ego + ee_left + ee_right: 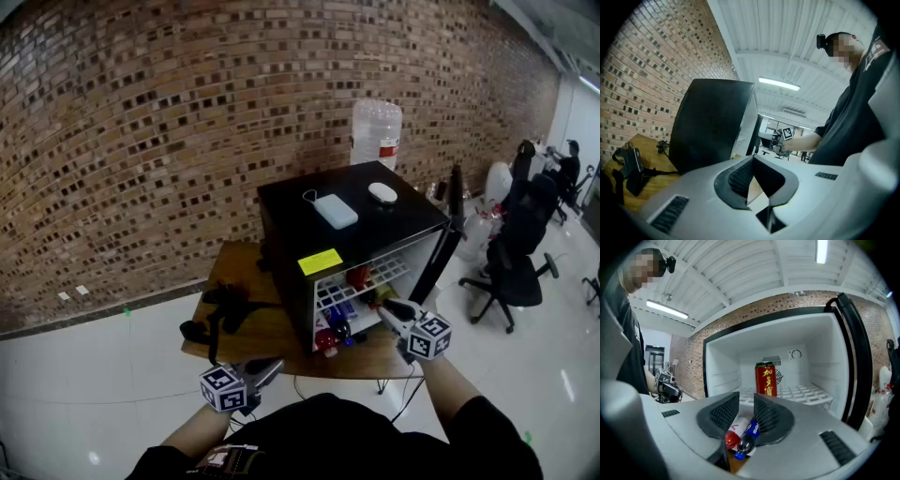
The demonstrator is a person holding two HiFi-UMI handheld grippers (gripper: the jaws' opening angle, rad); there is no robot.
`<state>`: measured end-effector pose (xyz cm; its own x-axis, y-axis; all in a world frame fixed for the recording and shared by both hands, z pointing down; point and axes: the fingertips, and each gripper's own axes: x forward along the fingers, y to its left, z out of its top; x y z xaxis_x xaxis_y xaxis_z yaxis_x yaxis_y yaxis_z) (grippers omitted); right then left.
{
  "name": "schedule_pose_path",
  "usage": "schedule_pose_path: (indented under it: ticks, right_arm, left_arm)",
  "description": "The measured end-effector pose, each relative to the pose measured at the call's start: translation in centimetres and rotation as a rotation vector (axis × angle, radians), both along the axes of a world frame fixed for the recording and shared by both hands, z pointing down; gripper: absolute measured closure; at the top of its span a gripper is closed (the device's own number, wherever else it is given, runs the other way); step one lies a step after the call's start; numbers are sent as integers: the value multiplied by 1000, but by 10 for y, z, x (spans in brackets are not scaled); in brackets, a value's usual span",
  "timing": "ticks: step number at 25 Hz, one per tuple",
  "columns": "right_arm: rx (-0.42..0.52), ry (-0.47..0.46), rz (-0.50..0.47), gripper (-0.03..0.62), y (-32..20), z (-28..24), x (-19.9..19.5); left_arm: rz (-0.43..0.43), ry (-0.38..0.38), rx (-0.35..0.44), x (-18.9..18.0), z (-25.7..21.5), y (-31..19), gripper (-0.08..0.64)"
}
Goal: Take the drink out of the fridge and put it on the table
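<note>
Right gripper view: finds the right hand-held gripper (746,401) partly open and holding nothing, poised at the mouth of the open fridge (825,380). Beyond the jaws, picks out a red can (765,378) upright on the wire shelf (806,392) and, lower down, a dark bottle (746,439) lying against a red-capped bottle (732,439). Cannot tell which drink is meant. Head view: places the left hand-held gripper (272,366) low by the front edge of the desk (248,328), closed on nothing, well apart from the fridge.

Could topple the can by nudging it with one jaw before closing, standing tall as it does on open wire. Could set the lying bottles rolling by reaching for one and brushing the other. May prove too narrow a gap for either drink; better widened first. Could catch the door (441,248) or the shelf while drawing out. Worth minding the black strapped gear (225,305) when setting down on the desk.
</note>
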<state>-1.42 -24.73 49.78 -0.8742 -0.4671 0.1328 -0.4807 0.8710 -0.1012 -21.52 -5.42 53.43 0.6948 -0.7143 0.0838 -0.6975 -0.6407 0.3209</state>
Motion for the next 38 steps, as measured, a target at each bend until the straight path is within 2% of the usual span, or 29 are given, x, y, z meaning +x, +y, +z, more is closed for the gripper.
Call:
schedule_pose_path:
  ticks: [1, 8, 11, 19, 20, 21, 22, 27, 32, 38]
  right_arm:
    - [12, -1, 10, 459, -8, -5, -3]
    - [75, 36, 83, 208, -70, -31, -39]
    - [88, 72, 81, 179, -88, -35, -60]
    - [118, 166, 95, 179, -114, -25, -94]
    - [123, 176, 95, 187, -116, -24, -96]
    - [125, 184, 96, 234, -117, -24, -97]
    - [124, 190, 96, 250, -118, -24, -97]
    - [116, 193, 75, 253, -115, -28, -92]
    - [147, 173, 51, 253, -97, -31, -64]
    - [153, 145, 81, 253, -64, -29, 5]
  left_arm:
    - [-1, -1, -1, 0, 1, 0, 563]
    - [1, -2, 0, -1, 2, -3, 563]
    - [-1, -2, -1, -2, 1, -5, 563]
    - [-21, -12, -6, -9, 3, -7, 563]
    - [-22, -12, -7, -9, 4, -7, 563]
    - [-23, -12, -8, -9, 4, -8, 563]
    - [-22, -12, -10, -9, 4, -8, 563]
    - [-9, -7, -17, -3, 5, -13, 563]
    - [39, -6, -23, 19, 10, -24, 563]
    - [134, -6, -36, 58, 16, -39, 563]
